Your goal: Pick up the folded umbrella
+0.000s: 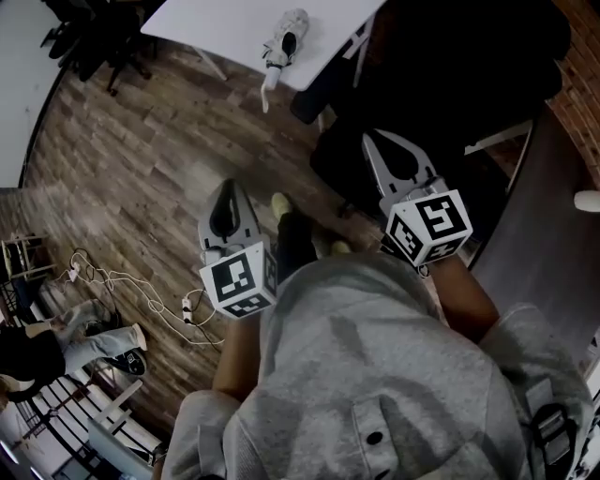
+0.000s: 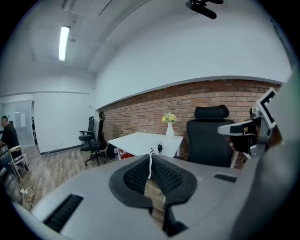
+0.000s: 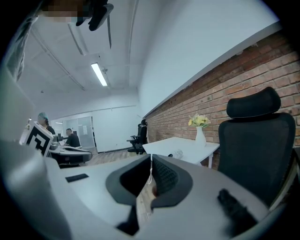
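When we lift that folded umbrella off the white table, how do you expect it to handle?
The umbrella looks loosely bunched, so its fabric will probably give under a grip. Its strap hangs over the table edge and will likely dangle. It looks compact, so probably light.

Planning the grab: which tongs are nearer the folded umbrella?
Right, it seems. In the head view the right tongs sit lower-right of the folded umbrella; the left tongs sit farther below it. Both are well short.
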Action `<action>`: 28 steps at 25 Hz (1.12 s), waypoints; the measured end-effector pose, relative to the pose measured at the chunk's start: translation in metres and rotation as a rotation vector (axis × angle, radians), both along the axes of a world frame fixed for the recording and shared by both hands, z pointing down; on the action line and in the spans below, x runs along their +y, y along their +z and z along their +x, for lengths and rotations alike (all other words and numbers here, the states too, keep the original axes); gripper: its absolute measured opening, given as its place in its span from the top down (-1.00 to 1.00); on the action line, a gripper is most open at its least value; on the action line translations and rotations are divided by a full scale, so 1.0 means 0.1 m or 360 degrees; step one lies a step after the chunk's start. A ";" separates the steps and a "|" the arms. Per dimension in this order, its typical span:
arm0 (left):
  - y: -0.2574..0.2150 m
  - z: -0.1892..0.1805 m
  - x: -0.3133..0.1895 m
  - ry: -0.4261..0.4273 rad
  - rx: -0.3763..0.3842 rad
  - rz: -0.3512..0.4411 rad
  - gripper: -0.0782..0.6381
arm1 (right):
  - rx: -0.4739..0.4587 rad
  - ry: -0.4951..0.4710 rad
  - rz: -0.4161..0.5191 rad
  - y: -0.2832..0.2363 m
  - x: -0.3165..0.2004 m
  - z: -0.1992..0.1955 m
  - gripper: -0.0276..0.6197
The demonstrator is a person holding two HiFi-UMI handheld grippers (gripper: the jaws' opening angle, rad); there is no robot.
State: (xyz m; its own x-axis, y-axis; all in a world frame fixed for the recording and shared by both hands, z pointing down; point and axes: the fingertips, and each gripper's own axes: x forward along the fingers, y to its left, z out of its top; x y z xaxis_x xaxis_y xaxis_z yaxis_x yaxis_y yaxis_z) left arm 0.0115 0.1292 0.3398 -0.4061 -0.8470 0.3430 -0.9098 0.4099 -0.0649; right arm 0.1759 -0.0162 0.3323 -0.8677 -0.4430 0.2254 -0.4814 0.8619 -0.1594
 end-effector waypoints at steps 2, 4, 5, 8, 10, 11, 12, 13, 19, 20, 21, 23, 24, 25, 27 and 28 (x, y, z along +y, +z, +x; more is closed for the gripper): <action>-0.01 -0.11 -0.05 0.0000 0.0008 0.0001 0.71 | 0.0018 -0.0007 -0.0004 0.02 -0.03 -0.12 0.84; 0.00 -0.23 -0.11 0.0001 0.0017 -0.0002 0.71 | 0.0029 -0.0008 -0.0010 0.03 -0.08 -0.24 0.84; 0.01 -0.29 -0.14 0.0002 0.0022 -0.0004 0.71 | 0.0033 -0.0009 -0.0012 0.03 -0.11 -0.31 0.84; 0.03 -0.47 -0.21 0.0008 0.0035 -0.0006 0.71 | 0.0049 -0.0008 -0.0004 0.03 -0.17 -0.49 0.84; 0.03 -0.59 -0.26 0.0014 0.0045 -0.0006 0.71 | 0.0055 0.0001 -0.0003 0.02 -0.22 -0.60 0.84; 0.03 -0.65 -0.28 0.0018 0.0051 -0.0006 0.71 | 0.0058 0.0006 -0.0001 0.01 -0.24 -0.65 0.84; 0.03 -0.70 -0.31 0.0024 0.0056 -0.0006 0.71 | 0.0064 0.0012 0.0002 -0.01 -0.26 -0.70 0.84; 0.03 -0.76 -0.33 0.0030 0.0061 -0.0006 0.71 | 0.0071 0.0018 0.0005 -0.02 -0.27 -0.74 0.84; 0.03 -1.04 -0.50 0.0070 0.0092 -0.0003 0.71 | 0.0109 0.0058 0.0007 -0.05 -0.39 -0.99 0.84; 0.04 -1.09 -0.52 0.0076 0.0096 -0.0003 0.71 | 0.0113 0.0064 0.0008 -0.05 -0.41 -1.03 0.84; 0.05 -1.14 -0.55 0.0082 0.0100 -0.0003 0.71 | 0.0117 0.0071 0.0010 -0.05 -0.43 -1.08 0.84; 0.07 -1.26 -0.60 0.0092 0.0110 -0.0004 0.71 | 0.0125 0.0083 0.0019 -0.05 -0.48 -1.17 0.84; 0.09 -1.32 -0.63 0.0095 0.0117 -0.0004 0.71 | 0.0129 0.0090 0.0021 -0.05 -0.51 -1.22 0.84; 0.10 -1.37 -0.65 0.0098 0.0125 -0.0005 0.71 | 0.0132 0.0098 0.0022 -0.05 -0.53 -1.26 0.84; 0.08 -1.48 -0.70 0.0112 0.0131 -0.0005 0.71 | 0.0135 0.0119 0.0024 -0.07 -0.57 -1.35 0.84; 0.06 -1.53 -0.72 0.0121 0.0130 -0.0003 0.71 | 0.0136 0.0129 0.0025 -0.09 -0.58 -1.40 0.84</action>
State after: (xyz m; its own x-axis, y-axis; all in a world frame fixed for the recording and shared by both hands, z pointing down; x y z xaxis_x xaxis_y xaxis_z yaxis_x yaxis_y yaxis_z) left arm -0.1420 0.0571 0.3462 -0.3111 -0.8737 0.3738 -0.9406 0.3392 0.0100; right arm 0.0360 -0.0743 0.3234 -0.8069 -0.5150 0.2894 -0.5609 0.8215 -0.1020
